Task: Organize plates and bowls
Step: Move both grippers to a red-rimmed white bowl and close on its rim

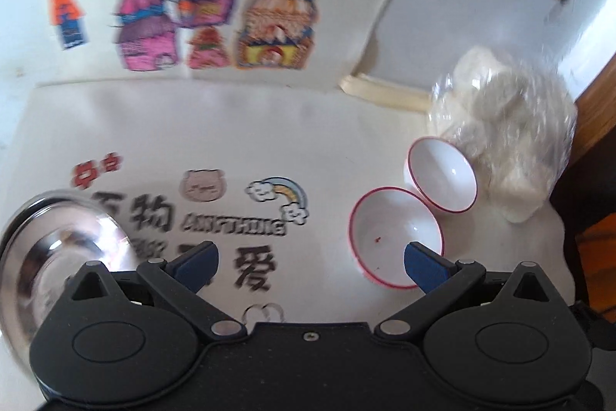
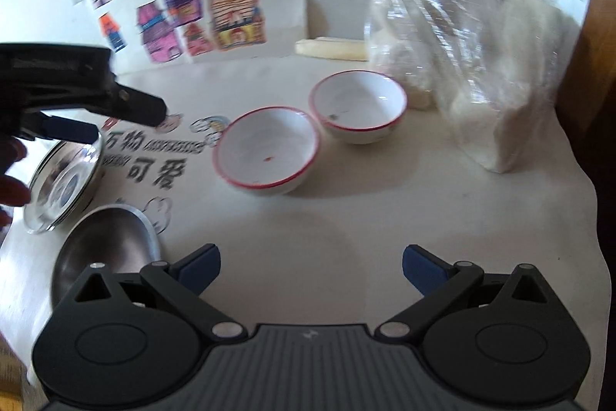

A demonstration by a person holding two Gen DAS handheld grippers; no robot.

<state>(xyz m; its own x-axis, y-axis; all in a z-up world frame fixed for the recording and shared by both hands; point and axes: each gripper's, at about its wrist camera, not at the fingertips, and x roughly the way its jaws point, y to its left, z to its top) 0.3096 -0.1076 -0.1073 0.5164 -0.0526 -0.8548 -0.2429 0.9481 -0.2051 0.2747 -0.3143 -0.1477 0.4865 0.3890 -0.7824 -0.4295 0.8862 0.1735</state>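
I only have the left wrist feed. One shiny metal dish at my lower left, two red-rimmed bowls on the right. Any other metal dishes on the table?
Observer: Yes. The right wrist view shows a second, duller metal dish lying nearer the person than the shiny metal dish.
Operator: Right gripper holding anything?
Observer: No. The right gripper is open, only bare tablecloth between its fingers.
Operator: Do the two bowls touch?
Observer: The near bowl and far bowl sit rim to rim; real contact I cannot tell.

Wall drawings (image 1: 215, 6) blurred (motion); steel plate (image 1: 57, 249) partly hidden behind the gripper body.
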